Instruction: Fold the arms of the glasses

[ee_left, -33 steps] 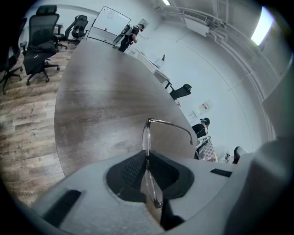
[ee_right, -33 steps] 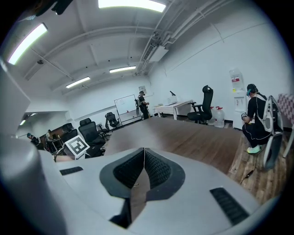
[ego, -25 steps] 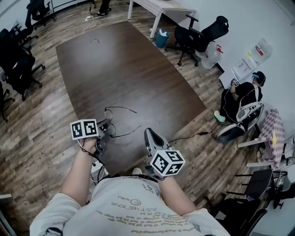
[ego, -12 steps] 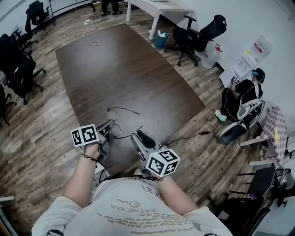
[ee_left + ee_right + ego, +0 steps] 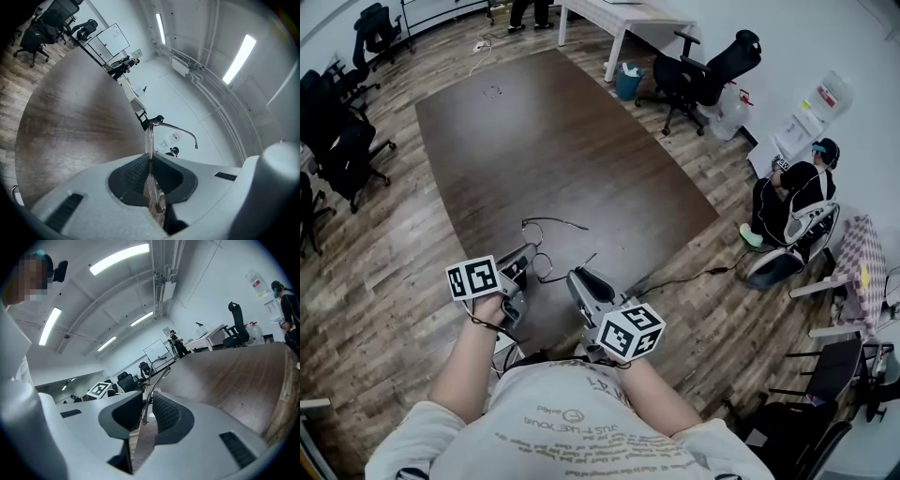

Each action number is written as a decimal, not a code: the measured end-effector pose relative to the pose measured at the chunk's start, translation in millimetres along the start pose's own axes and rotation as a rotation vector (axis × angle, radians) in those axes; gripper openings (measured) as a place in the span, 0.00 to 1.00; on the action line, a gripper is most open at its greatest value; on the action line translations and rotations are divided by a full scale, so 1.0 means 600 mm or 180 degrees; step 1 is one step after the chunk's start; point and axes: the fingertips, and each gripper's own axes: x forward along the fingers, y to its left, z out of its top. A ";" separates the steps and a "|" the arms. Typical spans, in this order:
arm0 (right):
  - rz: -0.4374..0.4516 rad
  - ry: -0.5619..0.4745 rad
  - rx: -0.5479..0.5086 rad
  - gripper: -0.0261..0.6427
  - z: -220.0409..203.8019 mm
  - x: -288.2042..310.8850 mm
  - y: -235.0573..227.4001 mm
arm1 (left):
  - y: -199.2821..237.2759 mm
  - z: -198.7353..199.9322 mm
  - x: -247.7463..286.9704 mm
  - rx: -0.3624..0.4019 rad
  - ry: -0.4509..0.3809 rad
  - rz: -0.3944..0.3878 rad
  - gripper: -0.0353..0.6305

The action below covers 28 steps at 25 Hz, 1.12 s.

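Thin wire-framed glasses [image 5: 546, 246] hang just above the dark table's near edge [image 5: 609, 253]. My left gripper [image 5: 523, 258] is shut on their front frame; in the left gripper view the rim [image 5: 151, 136] stands pinched between the pads and one arm [image 5: 178, 130] curves off to the right. My right gripper [image 5: 577, 277] is at the tip of the other arm. In the right gripper view that arm [image 5: 157, 383] runs between the jaws of the right gripper [image 5: 143, 411], which have just been closing. A gap still shows beside it.
Wooden floor surrounds the long brown table. Black office chairs [image 5: 337, 141] stand at the left and one [image 5: 694, 75] at the far right. A seated person [image 5: 792, 197] is at the right. A cable [image 5: 684, 277] lies on the floor near the table corner.
My right gripper has moved left to the free arm's tip, which now lies between its jaws. The left gripper has lifted the glasses slightly.
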 end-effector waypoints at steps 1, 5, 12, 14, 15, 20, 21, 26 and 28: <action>-0.0001 0.0008 -0.0002 0.15 -0.001 0.000 0.000 | -0.003 -0.002 -0.001 0.0015 0.0008 -0.0013 0.11; 0.0001 0.0000 -0.0025 0.10 -0.003 -0.002 0.005 | -0.007 -0.007 -0.006 0.0046 0.0017 -0.0026 0.11; 0.0088 -0.0020 -0.0018 0.09 0.000 0.002 0.012 | -0.012 -0.006 -0.013 0.0121 0.0001 -0.0028 0.11; 0.0105 -0.0024 -0.0017 0.09 0.000 0.002 0.014 | -0.015 -0.009 -0.013 0.0149 0.0006 -0.0036 0.11; 0.0113 -0.0023 -0.0013 0.09 0.001 0.002 0.015 | -0.017 -0.010 -0.013 0.0170 0.0015 -0.0039 0.11; 0.0188 0.0019 -0.0001 0.08 -0.001 0.011 0.019 | -0.024 -0.018 -0.012 0.0320 0.0095 -0.0059 0.11; 0.0202 0.0026 -0.0001 0.08 -0.001 0.013 0.019 | -0.025 -0.020 -0.011 0.0333 0.0105 -0.0065 0.11; 0.0233 0.0057 -0.0021 0.08 -0.004 0.016 0.020 | -0.032 -0.033 -0.009 0.0367 0.0153 -0.0099 0.11; 0.0237 0.0076 -0.0028 0.08 -0.005 0.019 0.020 | -0.035 -0.036 -0.008 0.0386 0.0176 -0.0110 0.11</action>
